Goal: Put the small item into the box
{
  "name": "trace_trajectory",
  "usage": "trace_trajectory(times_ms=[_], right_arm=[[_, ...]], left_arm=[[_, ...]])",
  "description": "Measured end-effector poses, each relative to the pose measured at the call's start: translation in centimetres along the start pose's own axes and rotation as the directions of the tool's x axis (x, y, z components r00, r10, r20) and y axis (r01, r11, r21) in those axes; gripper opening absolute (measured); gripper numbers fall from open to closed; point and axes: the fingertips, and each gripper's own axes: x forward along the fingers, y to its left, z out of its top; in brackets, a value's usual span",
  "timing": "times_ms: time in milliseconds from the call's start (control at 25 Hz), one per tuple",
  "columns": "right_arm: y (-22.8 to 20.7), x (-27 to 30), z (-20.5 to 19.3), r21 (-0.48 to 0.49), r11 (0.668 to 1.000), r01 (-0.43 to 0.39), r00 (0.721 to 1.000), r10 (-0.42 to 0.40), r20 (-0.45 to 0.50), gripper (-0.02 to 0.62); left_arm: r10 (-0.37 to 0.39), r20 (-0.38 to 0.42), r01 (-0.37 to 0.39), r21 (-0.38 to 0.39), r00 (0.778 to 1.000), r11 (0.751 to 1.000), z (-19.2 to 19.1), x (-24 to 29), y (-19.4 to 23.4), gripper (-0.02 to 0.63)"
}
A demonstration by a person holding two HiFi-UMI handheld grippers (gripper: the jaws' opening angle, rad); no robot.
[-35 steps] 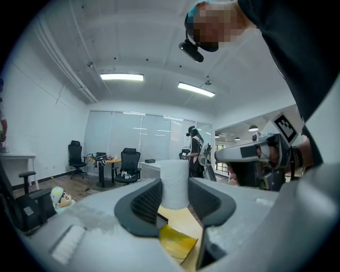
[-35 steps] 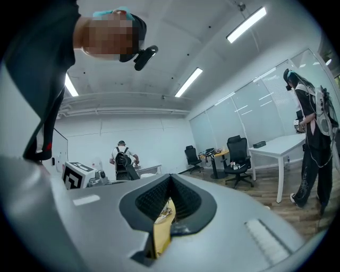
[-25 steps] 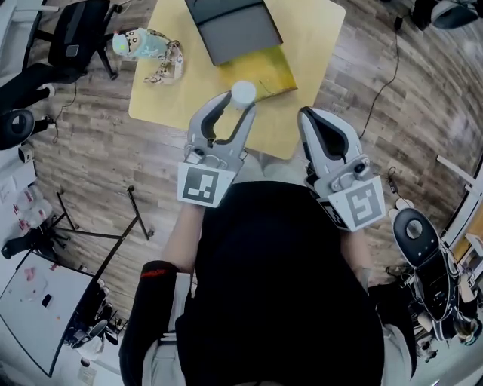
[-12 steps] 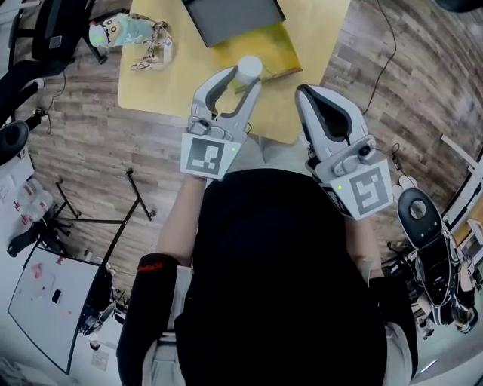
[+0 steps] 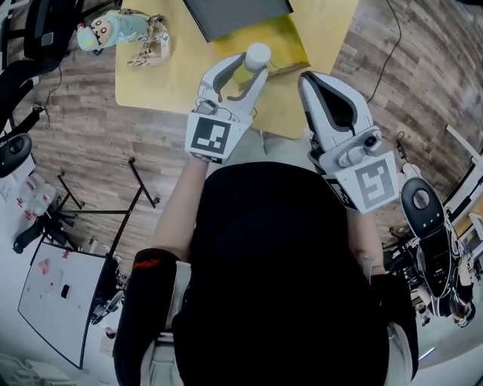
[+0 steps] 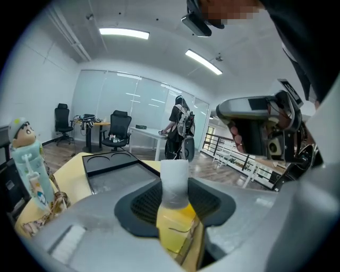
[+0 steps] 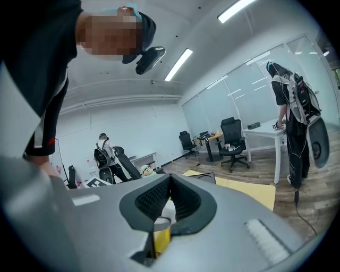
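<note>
My left gripper is shut on a small bottle with a white cap and a yellow body, held upright over the near part of the yellow table. In the left gripper view the bottle stands between the pads. Behind it lies the dark grey box, seen as a shallow tray, with a yellow pouch under its near edge. The right gripper hovers beside the left one near the table's front edge. Its pads meet at the tips with nothing held.
A cartoon-figure flask with a strap lies at the table's far left, also in the left gripper view. A black stand is on the wooden floor to the left. Office chairs and a standing person are farther back.
Both grippers have sunk and come closer to the table. The left one still grips the bottle, which is now nearer the yellow pouch and the box.
</note>
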Motion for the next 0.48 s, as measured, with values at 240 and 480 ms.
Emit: trace_trajectory(times_ms=[240,480], right_arm=[[-1.5,1.5,0.2,0.030,0.999,0.022,1.000,-0.022,0.010,0.003],[-2.5,2.6,-0.1,0.053,0.998,0.041,0.999,-0.042,0.001,0.002]], left_arm=[[-0.014,-0.075,0.015,0.018,0.997,1.000,-2.2,1.8,1.1,0.166],[-0.043,-0.143,0.051,0.059,0.989,0.997,-4.2,3.2,1.8,0.166]])
